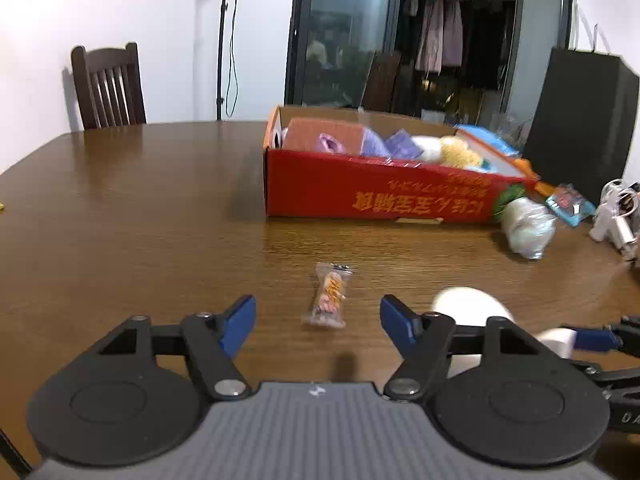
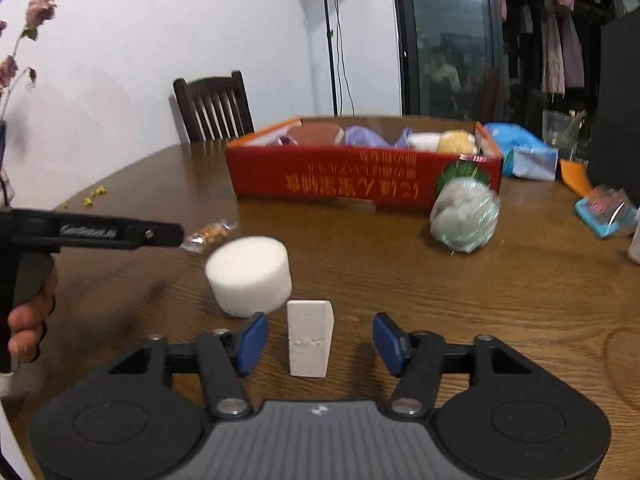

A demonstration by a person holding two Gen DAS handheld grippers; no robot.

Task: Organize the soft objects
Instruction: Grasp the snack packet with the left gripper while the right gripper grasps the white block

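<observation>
A red cardboard box holds several soft things, purple, white and yellow. My left gripper is open, its jaws on either side of a small wrapped snack packet on the table, which also shows in the right wrist view. My right gripper is open around an upright white foam block. A round white foam cylinder lies just left of that block. A wrapped white and green soft ball lies by the box's right front corner.
A wooden table carries everything. A dark chair stands at its far side. Blue packets and an orange item lie right of the box. A black cabinet is at the far right. A lamp stand is behind.
</observation>
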